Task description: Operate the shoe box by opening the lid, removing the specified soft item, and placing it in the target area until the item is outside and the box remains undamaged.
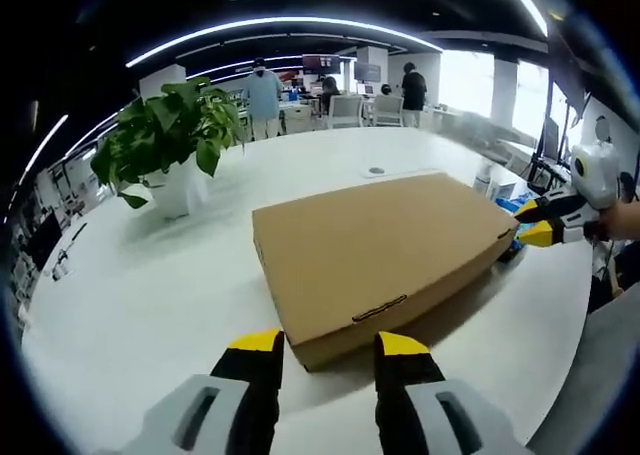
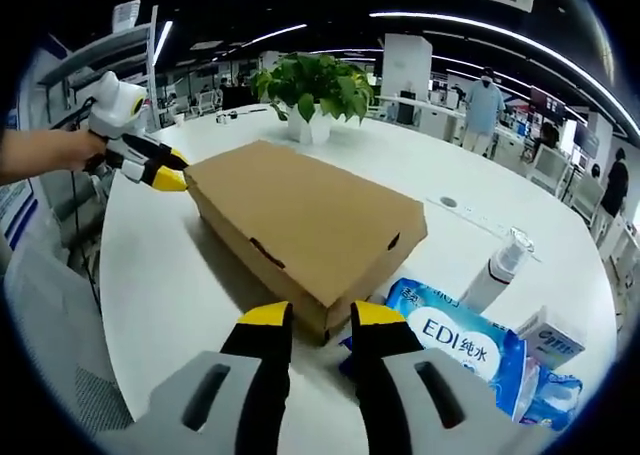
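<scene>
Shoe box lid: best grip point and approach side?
Grip the lid's front flap at the tuck slot on the shoe box, coming from the left gripper side. The lid lies shut and flat; that slotted edge looks like its free end.

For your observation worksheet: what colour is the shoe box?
Plain brown cardboard; the shoe box shows best in the left gripper view.

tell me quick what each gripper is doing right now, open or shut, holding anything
Left gripper: open, holding nothing, jaws either side of a corner of the closed cardboard box.
Right gripper: open, holding nothing, at the opposite corner.
</scene>
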